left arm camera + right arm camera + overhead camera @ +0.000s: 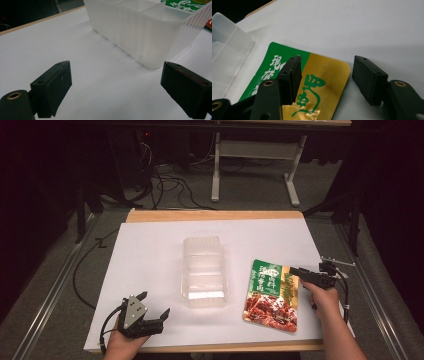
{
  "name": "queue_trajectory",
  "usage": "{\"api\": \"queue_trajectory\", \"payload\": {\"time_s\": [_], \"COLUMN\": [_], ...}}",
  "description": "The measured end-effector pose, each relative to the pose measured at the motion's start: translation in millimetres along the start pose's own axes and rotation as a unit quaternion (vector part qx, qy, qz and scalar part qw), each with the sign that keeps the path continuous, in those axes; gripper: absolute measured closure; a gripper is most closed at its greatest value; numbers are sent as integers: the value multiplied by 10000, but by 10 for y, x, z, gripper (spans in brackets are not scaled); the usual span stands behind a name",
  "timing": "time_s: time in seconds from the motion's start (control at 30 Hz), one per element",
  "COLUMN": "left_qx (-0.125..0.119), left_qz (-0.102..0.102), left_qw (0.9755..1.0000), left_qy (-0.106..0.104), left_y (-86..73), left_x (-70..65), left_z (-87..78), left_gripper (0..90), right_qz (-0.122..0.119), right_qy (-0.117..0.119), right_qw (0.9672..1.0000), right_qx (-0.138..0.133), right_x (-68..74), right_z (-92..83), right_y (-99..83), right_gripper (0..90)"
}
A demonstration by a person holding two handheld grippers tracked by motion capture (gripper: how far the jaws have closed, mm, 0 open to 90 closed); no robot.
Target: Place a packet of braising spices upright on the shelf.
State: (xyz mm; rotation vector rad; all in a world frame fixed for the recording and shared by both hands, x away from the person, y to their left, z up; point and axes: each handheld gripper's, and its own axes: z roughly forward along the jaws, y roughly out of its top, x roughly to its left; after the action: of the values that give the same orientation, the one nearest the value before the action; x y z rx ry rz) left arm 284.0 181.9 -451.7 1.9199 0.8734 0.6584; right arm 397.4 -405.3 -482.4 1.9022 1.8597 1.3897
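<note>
**Right gripper straddled the pouch's far corner; the box waited mid-table**

The food pouch (271, 295) lay flat on the white table (150, 250), right of centre and near the front edge. The right gripper (295, 270) hovered low over the pouch's far right corner, its jaws partly open and holding nothing. In the right gripper view one jaw stood over the gold panel and the other over bare table just past the pouch's edge, so the corner sat between them. That looked like a line-up for pinching the thin edge, since a flat pouch offers little else to grip.

The clear plastic box (203, 270) stood open at the table's middle, just left of the pouch but apart from it, likely the place where the pouch would go.

The left gripper (155, 312) rested near the front left with jaws wide open and empty, facing the box's near wall, perhaps to steady it.

Bare table lay all around the box, and to the right of the pouch only a narrow strip remained before the table's edge.
</note>
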Motion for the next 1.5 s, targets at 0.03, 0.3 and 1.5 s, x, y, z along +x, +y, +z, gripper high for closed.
{"api": "queue_trajectory", "payload": {"time_s": [0.03,0.3,1.5], "left_qx": [10,40,96], "left_qz": [10,46,95], "left_qw": [10000,10000,9999], "left_qy": [5,-23,-95], "left_y": [-4,-1,-3], "left_x": [2,-10,-44], "left_z": [-6,8,43], "left_gripper": [103,103,105], "right_qz": [-42,-40,-355], "right_qy": [59,466,748], "right_qw": [10000,9989,9938], "right_qx": [35,-93,746], "right_x": [-2,31,109], "right_z": [3,-21,108], "right_y": [-1,-24,-52], "right_gripper": [441,458,702]}}
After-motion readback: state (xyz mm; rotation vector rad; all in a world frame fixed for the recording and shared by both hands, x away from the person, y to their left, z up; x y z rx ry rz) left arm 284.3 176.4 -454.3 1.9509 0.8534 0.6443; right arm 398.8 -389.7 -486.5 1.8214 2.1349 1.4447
